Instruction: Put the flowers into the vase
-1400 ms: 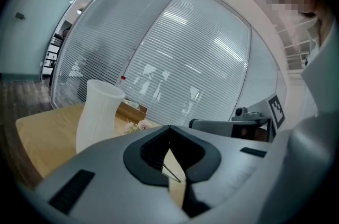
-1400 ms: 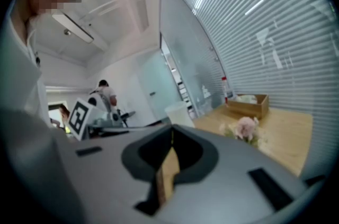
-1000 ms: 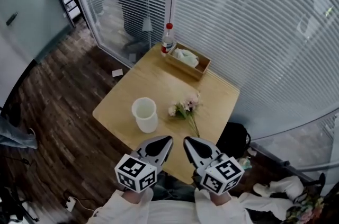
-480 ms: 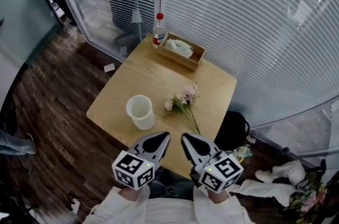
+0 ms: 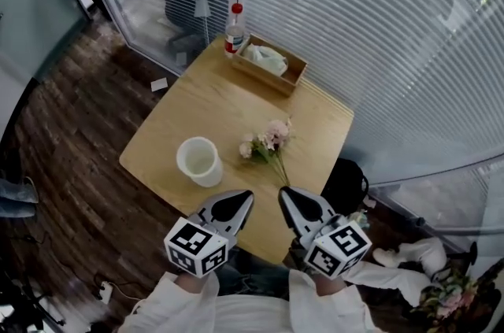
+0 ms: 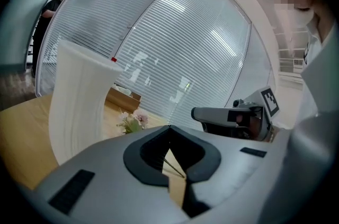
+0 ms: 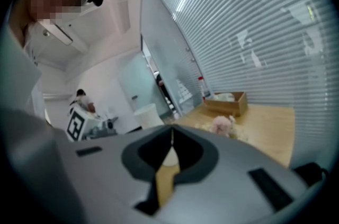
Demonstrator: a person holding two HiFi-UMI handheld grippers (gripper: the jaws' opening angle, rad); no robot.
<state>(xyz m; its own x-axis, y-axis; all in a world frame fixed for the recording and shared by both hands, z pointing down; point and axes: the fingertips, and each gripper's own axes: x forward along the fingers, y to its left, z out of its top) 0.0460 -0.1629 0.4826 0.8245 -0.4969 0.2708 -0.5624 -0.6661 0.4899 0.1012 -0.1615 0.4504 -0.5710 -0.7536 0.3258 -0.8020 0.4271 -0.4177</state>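
Small wooden table (image 5: 213,99) tucked against glass walls with blinds, dark plank floor all around. The flowers (image 5: 268,144) lie flat mid-table, near the white vase (image 5: 198,160) but not touching it. The left gripper (image 5: 240,204) and right gripper (image 5: 293,199) hover by the near edge, jaws pressed together, holding nothing. My guess is the vase is light, so one clumsy poke with the stems could tip it.

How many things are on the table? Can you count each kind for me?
White vase: 1
Bunch of flowers: 1
Bottle with red cap: 1
Wooden box: 1
Total: 4
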